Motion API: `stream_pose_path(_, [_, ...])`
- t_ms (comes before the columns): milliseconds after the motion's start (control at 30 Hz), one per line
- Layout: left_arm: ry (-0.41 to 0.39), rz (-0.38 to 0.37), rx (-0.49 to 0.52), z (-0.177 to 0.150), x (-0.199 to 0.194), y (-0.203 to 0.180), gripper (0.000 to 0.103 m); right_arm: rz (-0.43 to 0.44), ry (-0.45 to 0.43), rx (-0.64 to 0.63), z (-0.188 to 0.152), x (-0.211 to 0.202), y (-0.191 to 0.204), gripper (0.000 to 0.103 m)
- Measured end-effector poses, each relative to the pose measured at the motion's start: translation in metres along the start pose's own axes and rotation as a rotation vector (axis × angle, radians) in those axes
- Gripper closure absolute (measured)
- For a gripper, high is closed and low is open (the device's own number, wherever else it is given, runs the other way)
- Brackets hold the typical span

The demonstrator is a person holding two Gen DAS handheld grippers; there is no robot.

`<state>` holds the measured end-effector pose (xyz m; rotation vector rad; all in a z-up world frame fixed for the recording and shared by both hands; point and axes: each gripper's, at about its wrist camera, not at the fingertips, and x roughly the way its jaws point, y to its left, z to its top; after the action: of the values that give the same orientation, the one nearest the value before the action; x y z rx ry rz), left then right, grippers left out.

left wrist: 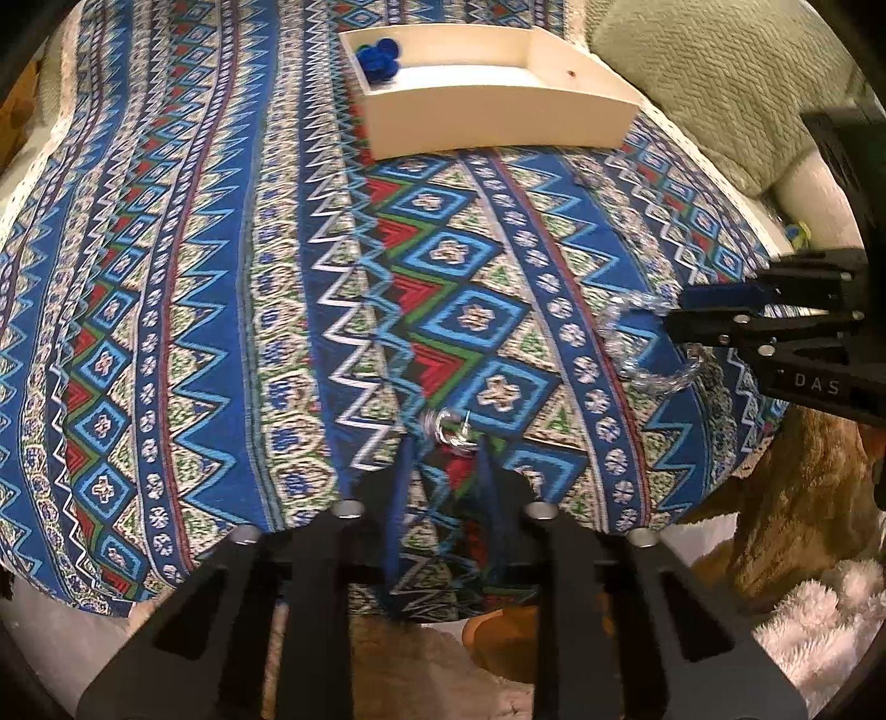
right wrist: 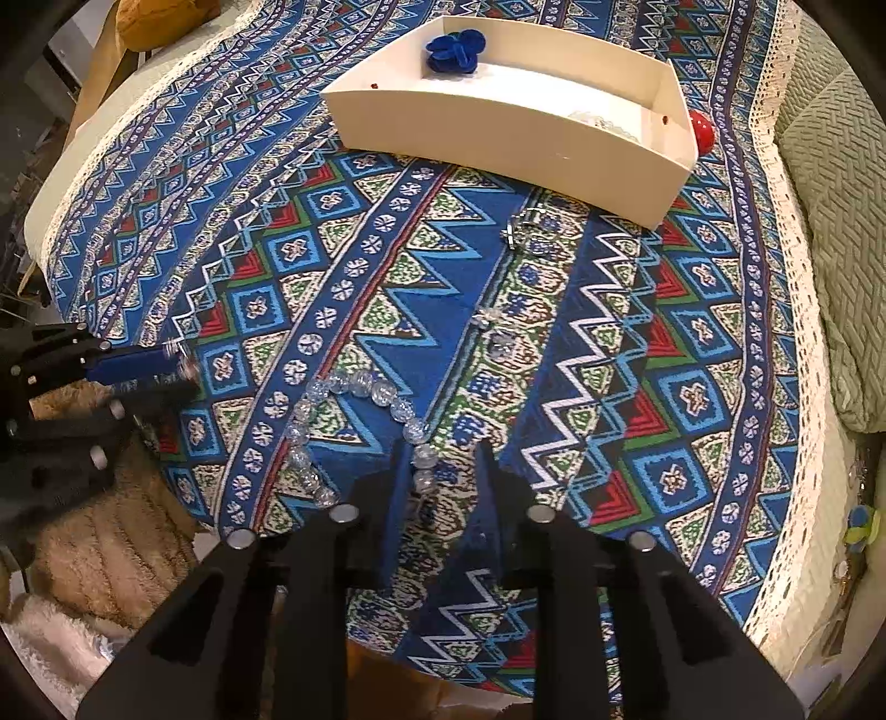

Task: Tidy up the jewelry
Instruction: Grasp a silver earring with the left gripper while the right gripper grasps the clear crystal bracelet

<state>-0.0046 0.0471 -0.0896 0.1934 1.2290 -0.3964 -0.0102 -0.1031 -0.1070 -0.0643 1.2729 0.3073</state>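
Observation:
A clear bead bracelet (right wrist: pixel 354 421) lies on the patterned cloth near its front edge. My right gripper (right wrist: pixel 443 451) is open, with the bracelet's right side between its fingers; the bracelet (left wrist: pixel 637 338) and right gripper (left wrist: pixel 678 313) also show in the left wrist view. My left gripper (left wrist: pixel 446 443) is open around a silver earring (left wrist: pixel 451 432) lying on the cloth; in the right wrist view the left gripper (right wrist: pixel 185 368) is at the left. A white tray (right wrist: pixel 498 138) stands at the back holding a blue flower piece (right wrist: pixel 454 50) and some clear jewelry (right wrist: pixel 603 122).
More silver and clear pieces (right wrist: pixel 526 227) (right wrist: pixel 495 332) lie on the cloth before the tray. A red ball (right wrist: pixel 702 128) sits right of the tray. A green cushion (right wrist: pixel 830 221) is on the right. Fluffy rugs (left wrist: pixel 819 609) lie below the table edge.

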Motion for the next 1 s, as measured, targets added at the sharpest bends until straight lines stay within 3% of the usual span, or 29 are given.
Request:
stream_pose_path(33, [0.001, -0.004, -0.011, 0.000, -0.001, 0.004, 0.094, 0.000, -0.001, 0.001, -0.001, -0.001, -0.003, 0.085])
stream_pose_path(133, [0.008, -0.040, -0.044, 0.000, -0.002, 0.016, 0.095, 0.001, -0.003, 0.011, -0.002, -0.002, -0.007, 0.092])
stream_pose_path(833, [0.013, -0.018, 0.028, 0.016, 0.005, -0.003, 0.098, 0.016, -0.005, 0.024, -0.004, -0.004, -0.011, 0.092])
stream_pose_path(900, [0.005, -0.021, 0.027, 0.017, 0.004, -0.003, 0.096, 0.018, -0.005, 0.024, -0.004, -0.004, -0.012, 0.092])
stream_pose_path(967, [0.002, -0.028, 0.023, 0.019, 0.003, -0.003, 0.078, 0.021, -0.005, 0.025, -0.003, -0.004, -0.012, 0.092])
stream_pose_path(1000, [-0.004, -0.022, 0.024, 0.019, 0.003, -0.003, 0.076, 0.021, -0.006, 0.027, -0.004, -0.004, -0.012, 0.092])
